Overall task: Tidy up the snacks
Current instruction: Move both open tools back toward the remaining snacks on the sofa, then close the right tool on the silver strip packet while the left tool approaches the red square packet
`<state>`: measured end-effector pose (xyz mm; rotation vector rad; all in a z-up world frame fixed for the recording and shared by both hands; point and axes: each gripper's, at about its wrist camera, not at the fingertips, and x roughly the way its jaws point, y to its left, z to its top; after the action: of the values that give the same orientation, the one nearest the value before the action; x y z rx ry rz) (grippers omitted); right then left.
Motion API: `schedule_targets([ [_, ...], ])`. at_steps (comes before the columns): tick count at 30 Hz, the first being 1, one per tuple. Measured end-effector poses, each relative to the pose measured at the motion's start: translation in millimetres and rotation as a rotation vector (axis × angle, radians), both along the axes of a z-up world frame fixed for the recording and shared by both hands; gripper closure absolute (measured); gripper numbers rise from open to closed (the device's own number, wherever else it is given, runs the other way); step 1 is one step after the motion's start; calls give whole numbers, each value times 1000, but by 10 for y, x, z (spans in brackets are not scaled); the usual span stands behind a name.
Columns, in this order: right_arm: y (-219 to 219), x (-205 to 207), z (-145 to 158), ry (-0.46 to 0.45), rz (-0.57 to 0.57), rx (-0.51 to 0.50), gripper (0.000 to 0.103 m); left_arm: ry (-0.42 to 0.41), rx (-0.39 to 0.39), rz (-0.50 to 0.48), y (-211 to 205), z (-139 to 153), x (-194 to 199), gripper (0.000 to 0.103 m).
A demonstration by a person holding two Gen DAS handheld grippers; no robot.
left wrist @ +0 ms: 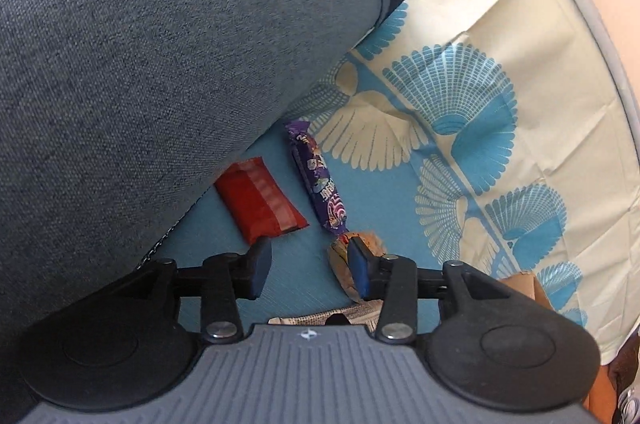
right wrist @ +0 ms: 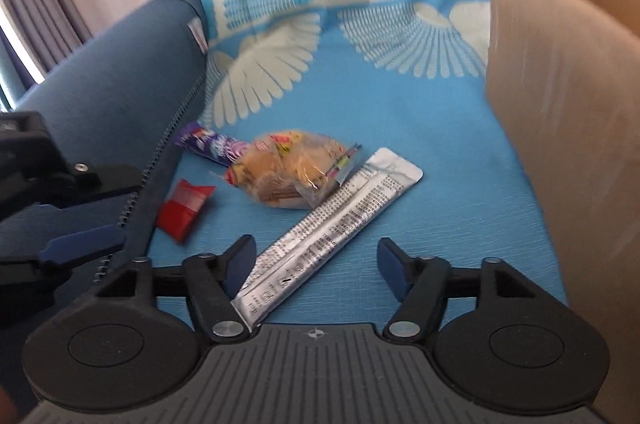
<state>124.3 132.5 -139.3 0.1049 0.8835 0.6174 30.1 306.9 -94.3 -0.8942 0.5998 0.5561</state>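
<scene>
My left claw (left wrist: pixel 308 270) hangs partly parted over the blue cloth (left wrist: pixel 384 191), nothing between its pads. At ten o'clock from it a grey-blue cushion (left wrist: pixel 160 63) fills the frame. Just beyond my left pad, at eleven o'clock, lies the red packet (left wrist: pixel 260 201), its near end right by the pad tip. At twelve o'clock the purple bar (left wrist: pixel 318 175) runs away from me, lengthwise. My right pad sits against the clear biscuit bag (left wrist: pixel 342 272), which peeks out beside it. Under my claw's base a strip of the silver sachet (left wrist: pixel 340 316) shows.

Over to my right claw (right wrist: pixel 316 264): it stands wide, gripping nothing. The silver sachet (right wrist: pixel 332 224) lies slantwise on the cloth, its near end passing under my left finger, its far end pointing to one o'clock. Beyond it, at eleven o'clock, the biscuit bag (right wrist: pixel 288 171) rests touching the sachet, with the purple bar (right wrist: pixel 208 143) behind it and the red packet (right wrist: pixel 184 209) off at ten. At three o'clock stands a cardboard box (right wrist: pixel 560 103).
</scene>
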Motion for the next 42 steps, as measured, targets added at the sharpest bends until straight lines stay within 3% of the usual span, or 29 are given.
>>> schedule_targets([
  [12,258,0,-62,-78,67,-129,29,8,-10,59,45,21,-12,57],
  [15,271,-22,-64,-109,88,-165,36,4,-13,52,49,26,-24,57],
  [17,258,-41,-50,-126,109,-174,54,0,-19,49,54,29,-31,57],
  [21,209,-96,2,-177,150,-222,75,-5,-25,44,54,28,-36,57],
  [23,147,-95,24,-181,160,-237,92,-10,-28,45,56,32,-48,57],
  [25,77,-103,60,-186,171,-258,103,-13,-29,41,56,32,-54,57],
  [33,-322,-233,193,-143,192,-283,101,-30,-44,37,49,48,-111,57],
  [34,-357,-235,215,-142,183,-259,95,-32,-44,37,46,49,-120,57],
  [36,-383,-217,241,-145,156,-208,70,-32,-46,35,41,50,-134,57],
  [37,-377,-205,240,-149,141,-186,52,-32,-47,33,40,49,-138,57],
  [38,-357,-188,228,-150,126,-172,44,-33,-47,29,42,48,-140,57],
  [42,-199,-118,114,-129,120,-142,39,-30,-45,16,46,43,-136,57],
])
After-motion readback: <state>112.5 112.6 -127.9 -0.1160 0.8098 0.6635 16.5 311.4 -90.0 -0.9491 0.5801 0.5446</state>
